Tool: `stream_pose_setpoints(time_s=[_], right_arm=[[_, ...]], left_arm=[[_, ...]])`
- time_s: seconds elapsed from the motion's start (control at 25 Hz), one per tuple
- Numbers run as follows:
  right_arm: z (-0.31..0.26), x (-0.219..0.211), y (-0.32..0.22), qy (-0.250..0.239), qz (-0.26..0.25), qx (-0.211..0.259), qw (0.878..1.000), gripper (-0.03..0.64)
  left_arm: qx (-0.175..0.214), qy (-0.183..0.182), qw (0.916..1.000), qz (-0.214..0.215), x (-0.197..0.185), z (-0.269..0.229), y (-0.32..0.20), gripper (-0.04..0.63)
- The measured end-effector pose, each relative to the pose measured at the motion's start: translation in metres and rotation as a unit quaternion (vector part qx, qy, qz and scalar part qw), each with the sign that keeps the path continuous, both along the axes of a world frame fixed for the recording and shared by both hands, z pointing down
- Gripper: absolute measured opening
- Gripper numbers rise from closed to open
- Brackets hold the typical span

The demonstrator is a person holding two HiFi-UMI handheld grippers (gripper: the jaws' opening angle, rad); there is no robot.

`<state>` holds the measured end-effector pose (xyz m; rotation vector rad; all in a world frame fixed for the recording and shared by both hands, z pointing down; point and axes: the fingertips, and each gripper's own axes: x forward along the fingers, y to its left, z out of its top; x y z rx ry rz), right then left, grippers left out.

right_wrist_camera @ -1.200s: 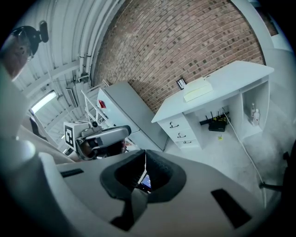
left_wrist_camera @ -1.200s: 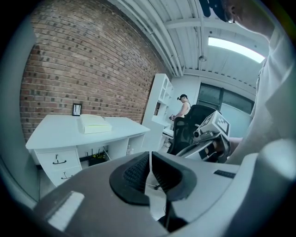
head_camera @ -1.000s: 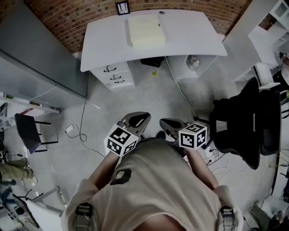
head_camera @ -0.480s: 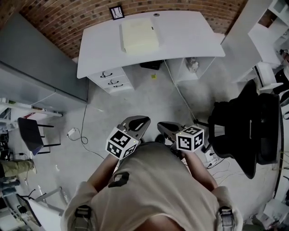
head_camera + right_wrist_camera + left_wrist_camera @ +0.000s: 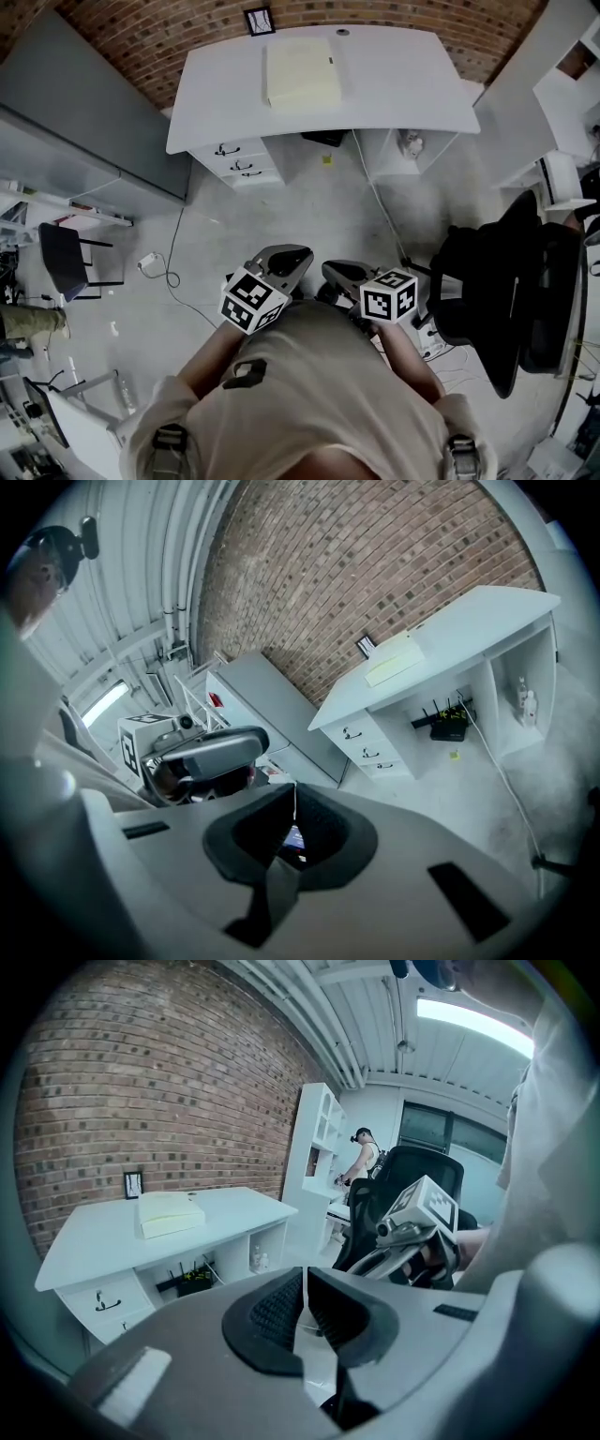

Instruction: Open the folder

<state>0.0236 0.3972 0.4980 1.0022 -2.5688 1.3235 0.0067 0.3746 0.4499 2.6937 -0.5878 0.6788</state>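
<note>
Pale yellow folder (image 5: 302, 70) lies flat, looks closed, on the white worktop (image 5: 403, 84) at the far side, left of its middle, near a small picture frame (image 5: 258, 21) by the brick wall. Person stands on the floor well apart from the worktop, both grippers near the chest. Left gripper (image 5: 286, 255): jaws together, nothing between. Right gripper (image 5: 336, 272): jaws together, empty. Black office chair (image 5: 506, 291) at right. Drawer unit (image 5: 239, 164) under the worktop's left end.
</note>
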Motion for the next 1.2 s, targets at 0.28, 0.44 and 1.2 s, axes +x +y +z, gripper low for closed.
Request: stream_pose_setpoints(time_s=[0.28, 0.44, 1.2], right_arm=[[0.002, 0.008, -0.01, 0.018, 0.017, -0.005, 1.0, 0.006], [0.005, 0.014, -0.022, 0.022, 0.039, -0.016, 0.999, 0.006], [-0.002, -0.017, -0.106, 0.092, 0.029, -0.011, 0.995, 0.006]], left_arm=[[-0.009, 0.013, 0.9998, 0.007, 0.0, 0.005, -0.012, 0.016], [-0.012, 0.022, 0.9996, 0.015, 0.002, 0.007, -0.027, 0.015], [-0.015, 0.069, 0.9974, -0.011, -0.046, -0.002, -0.129, 0.015]])
